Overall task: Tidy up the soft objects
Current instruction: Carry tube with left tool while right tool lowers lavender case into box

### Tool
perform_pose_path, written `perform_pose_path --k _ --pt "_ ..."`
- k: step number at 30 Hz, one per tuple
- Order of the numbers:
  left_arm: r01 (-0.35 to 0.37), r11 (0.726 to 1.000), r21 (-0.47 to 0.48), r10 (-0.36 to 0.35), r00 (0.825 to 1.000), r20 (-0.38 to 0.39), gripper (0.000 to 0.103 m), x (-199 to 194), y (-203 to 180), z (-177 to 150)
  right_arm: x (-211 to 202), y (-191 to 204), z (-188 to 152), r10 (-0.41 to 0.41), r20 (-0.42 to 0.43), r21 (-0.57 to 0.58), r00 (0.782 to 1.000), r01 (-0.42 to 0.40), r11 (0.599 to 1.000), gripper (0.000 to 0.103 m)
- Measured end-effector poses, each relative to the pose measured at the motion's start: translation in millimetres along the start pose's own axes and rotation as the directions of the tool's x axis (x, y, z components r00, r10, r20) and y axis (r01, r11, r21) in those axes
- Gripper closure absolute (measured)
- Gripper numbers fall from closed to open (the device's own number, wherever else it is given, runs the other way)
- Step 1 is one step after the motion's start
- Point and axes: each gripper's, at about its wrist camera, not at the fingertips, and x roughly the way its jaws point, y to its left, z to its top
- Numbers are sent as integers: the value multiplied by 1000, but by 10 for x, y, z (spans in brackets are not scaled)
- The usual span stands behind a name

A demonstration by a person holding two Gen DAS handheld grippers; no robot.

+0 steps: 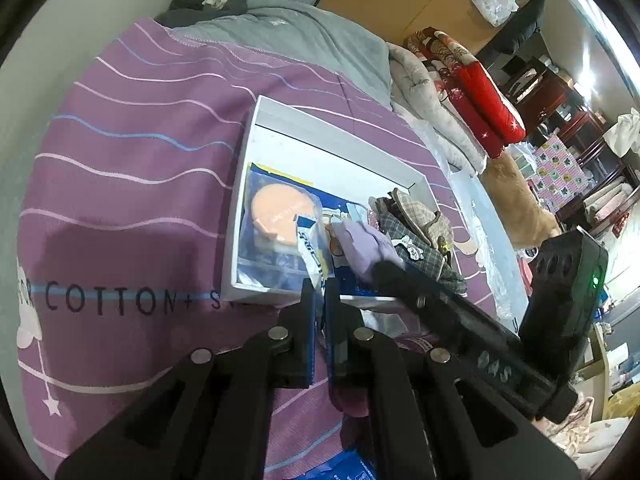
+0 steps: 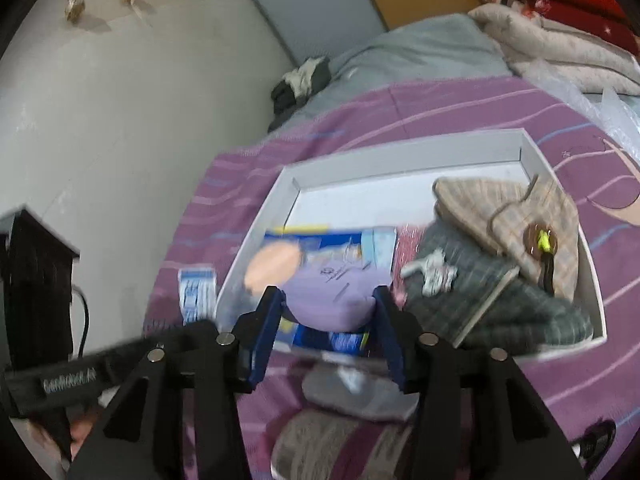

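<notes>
A shallow white box (image 1: 256,132) sits on a purple striped bedspread (image 1: 132,128). Inside it, against the left wall, lies a clear packet with a round peach pad (image 1: 276,210) on blue card. Toward the box's right side lies a heap of plaid fabric pieces, a beige one (image 2: 516,216) resting on top of a dark grey-green one (image 2: 516,304). Over the box's near middle, a lavender cloth (image 2: 332,300) is held by the right gripper (image 2: 329,306), its blue-padded fingers clamped on either side of the bundle. The left gripper (image 1: 319,292) hovers at the box's near edge, fingers closed on a thin blue-and-white wrapper (image 1: 310,250) that sticks up over the packet. A grey soft item (image 2: 360,396) lies on the bedspread just outside the box's near wall.
</notes>
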Motion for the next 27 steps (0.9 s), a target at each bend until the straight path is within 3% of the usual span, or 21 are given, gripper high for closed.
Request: perform_pose_path --k 7,16,19,27 --pt "-26 999 36 27 1000 -13 98 66 -93 -2 -95 36 -69 -7 -30 -10 1000 6 1000 41" --pt "-48 994 97 49 999 -7 98 48 -200 204 -293 11 -57 -34 74 -5 997 34 999 39" --pt "-30 993 112 34 999 -32 98 138 -196 313 -284 4 -51 -35 74 -8 997 36 999 39" --pt "-65 987 145 83 989 -120 98 463 -229 383 -377 -102 -7 -6 103 27 995 3 1000 39"
